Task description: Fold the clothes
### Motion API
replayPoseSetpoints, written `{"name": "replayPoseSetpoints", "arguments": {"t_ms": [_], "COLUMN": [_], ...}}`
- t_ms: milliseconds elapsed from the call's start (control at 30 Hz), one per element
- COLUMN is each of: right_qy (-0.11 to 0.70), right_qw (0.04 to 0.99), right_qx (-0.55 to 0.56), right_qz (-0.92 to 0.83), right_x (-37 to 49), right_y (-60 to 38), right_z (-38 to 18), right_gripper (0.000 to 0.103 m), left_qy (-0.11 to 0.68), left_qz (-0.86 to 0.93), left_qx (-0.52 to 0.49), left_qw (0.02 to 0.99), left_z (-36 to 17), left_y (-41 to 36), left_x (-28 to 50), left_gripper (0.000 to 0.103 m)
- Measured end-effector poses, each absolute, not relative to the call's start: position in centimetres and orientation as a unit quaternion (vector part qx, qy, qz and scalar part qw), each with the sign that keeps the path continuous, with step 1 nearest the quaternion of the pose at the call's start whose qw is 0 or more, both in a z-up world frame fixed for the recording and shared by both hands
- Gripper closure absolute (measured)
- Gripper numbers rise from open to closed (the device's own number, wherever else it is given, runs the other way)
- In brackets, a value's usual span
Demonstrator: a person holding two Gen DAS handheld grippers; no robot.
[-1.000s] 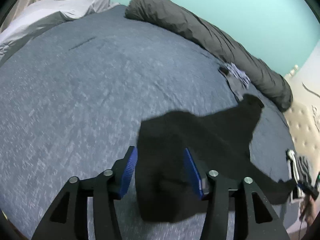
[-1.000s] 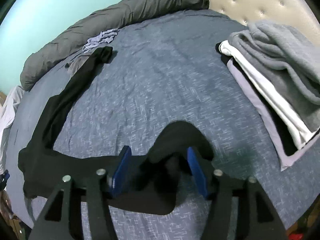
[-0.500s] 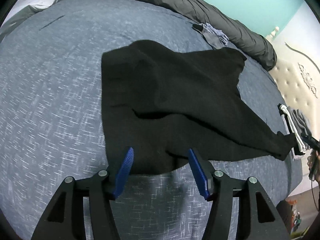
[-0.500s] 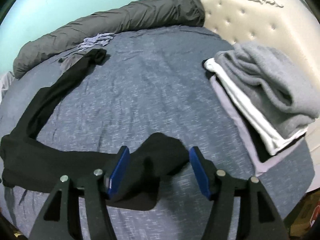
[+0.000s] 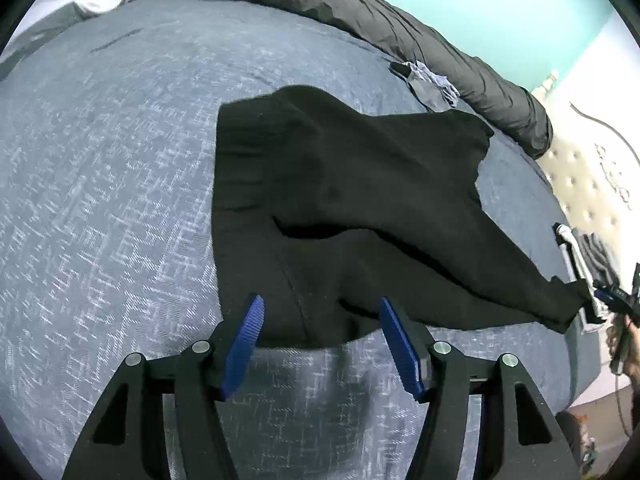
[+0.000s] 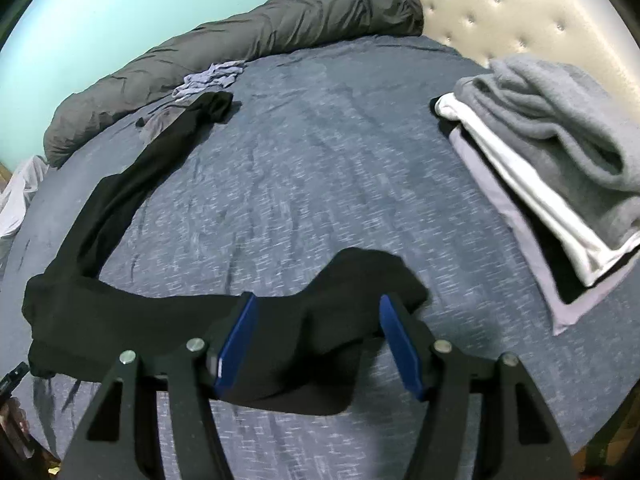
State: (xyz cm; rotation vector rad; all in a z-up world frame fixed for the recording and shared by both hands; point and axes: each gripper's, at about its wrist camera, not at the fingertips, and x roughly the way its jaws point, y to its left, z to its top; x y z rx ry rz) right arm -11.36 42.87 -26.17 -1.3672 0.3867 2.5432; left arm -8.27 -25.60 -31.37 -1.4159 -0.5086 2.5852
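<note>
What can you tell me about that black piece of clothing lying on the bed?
The black garment looks like soft, matte knit trousers. It lies loosely on the blue-grey bedspread, not yet folded: the wide part is rumpled, one leg stretches toward the rolled grey duvet, and the other end lies between the right gripper's open blue pads. Neither gripper pinches it.
</note>
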Motion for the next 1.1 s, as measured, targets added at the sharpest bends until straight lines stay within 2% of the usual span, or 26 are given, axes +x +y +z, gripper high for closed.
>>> {"name": "replayPoseSetpoints", "arguments": {"t_ms": [367, 433, 467, 500, 533, 633, 733, 800, 833, 933, 1100], "right_qy": [0.128, 0.137, 0.141, 0.140, 0.139, 0.135, 0.139, 0.143, 0.146, 0.154, 0.166], "right_qw": [0.089, 0.092, 0.092, 0.092, 0.092, 0.092, 0.095, 0.097, 0.098, 0.107, 0.123], "right_qx": [-0.478, -0.478, -0.477, -0.477, -0.477, -0.476, -0.470, -0.463, -0.460, -0.449, -0.444], "right_qz": [0.864, 0.863, 0.863, 0.863, 0.863, 0.864, 0.867, 0.869, 0.870, 0.873, 0.872], "right_x": [-11.7, -11.5, -11.4, -11.4, -11.3, -11.1, -10.8, -10.4, -10.2, -9.6, -8.8], "right_y": [41.8, 42.1, 42.1, 42.1, 42.1, 42.1, 42.5, 43.0, 43.3, 44.6, 46.9], "right_z": [-27.4, -27.5, -27.5, -27.4, -27.4, -27.0, -26.3, -25.6, -25.3, -24.1, -23.4], "right_gripper": [0.039, 0.039, 0.039, 0.039, 0.039, 0.039, 0.039, 0.039, 0.039, 0.039, 0.039], "left_qy": [-0.222, -0.218, -0.220, -0.222, -0.220, -0.183, -0.164, -0.165, -0.162, -0.168, -0.196], "left_qz": [0.837, 0.837, 0.839, 0.841, 0.844, 0.860, 0.877, 0.885, 0.889, 0.898, 0.904], "left_qx": [-0.498, -0.501, -0.496, -0.491, -0.485, -0.472, -0.448, -0.433, -0.424, -0.404, -0.379], "left_qw": [0.045, 0.045, 0.050, 0.056, 0.060, 0.060, 0.058, 0.055, 0.053, 0.043, -0.017], "left_z": [-35.0, -35.5, -35.3, -35.2, -34.9, -33.2, -30.7, -29.3, -28.4, -26.5, -24.4], "left_y": [-27.4, -27.1, -27.0, -26.9, -26.8, -25.9, -26.3, -27.1, -27.6, -29.4, -35.1], "left_x": [-9.7, -9.9, -9.9, -9.9, -9.9, -9.8, -9.6, -9.3, -9.2, -8.6, -8.0], "left_gripper": [0.040, 0.059, 0.064, 0.077, 0.083, 0.090, 0.092, 0.093, 0.099, 0.103, 0.103]}}
